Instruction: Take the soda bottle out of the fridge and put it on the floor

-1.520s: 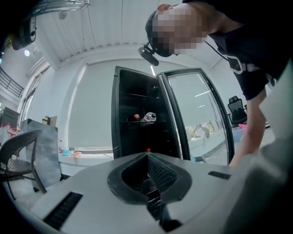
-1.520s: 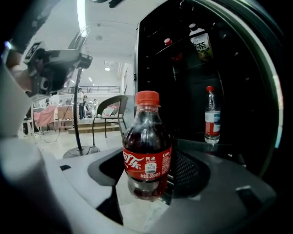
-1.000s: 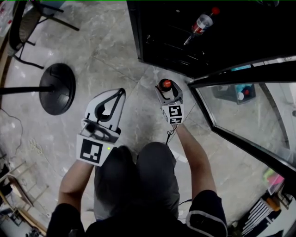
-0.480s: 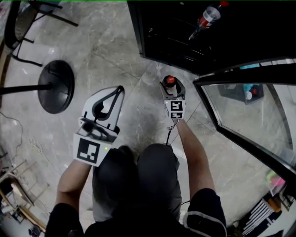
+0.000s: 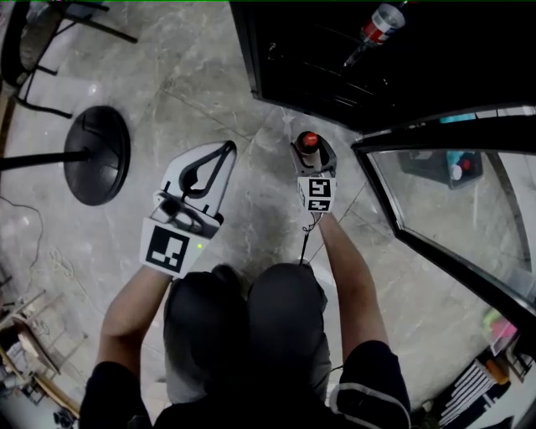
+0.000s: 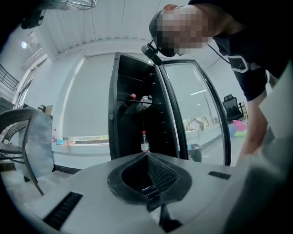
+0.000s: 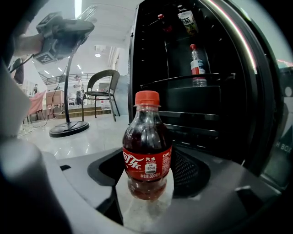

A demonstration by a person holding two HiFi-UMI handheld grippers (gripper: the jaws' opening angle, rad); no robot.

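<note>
The soda bottle [image 7: 147, 155] is small, with dark cola, a red cap and a red label. It stands upright between the jaws of my right gripper [image 7: 149, 185], which is shut on it. From the head view the bottle's red cap [image 5: 309, 140] shows at the tip of the right gripper [image 5: 311, 152], low over the stone floor in front of the open black fridge [image 5: 335, 59]. My left gripper [image 5: 223, 153] hovers to the left of it, shut and empty. In its own view the left gripper [image 6: 148, 157] has its pads together and points at the fridge.
The fridge's glass door [image 5: 452, 209] stands open at my right. Other bottles stay inside on the shelves [image 5: 378, 23] [image 7: 197, 66]. A round black stand base [image 5: 96, 155] and a chair [image 5: 33, 38] are at the left. Clutter lies at the lower corners.
The left gripper has moved a little forward and to the right. The right gripper with the bottle has edged slightly forward towards the fridge.
</note>
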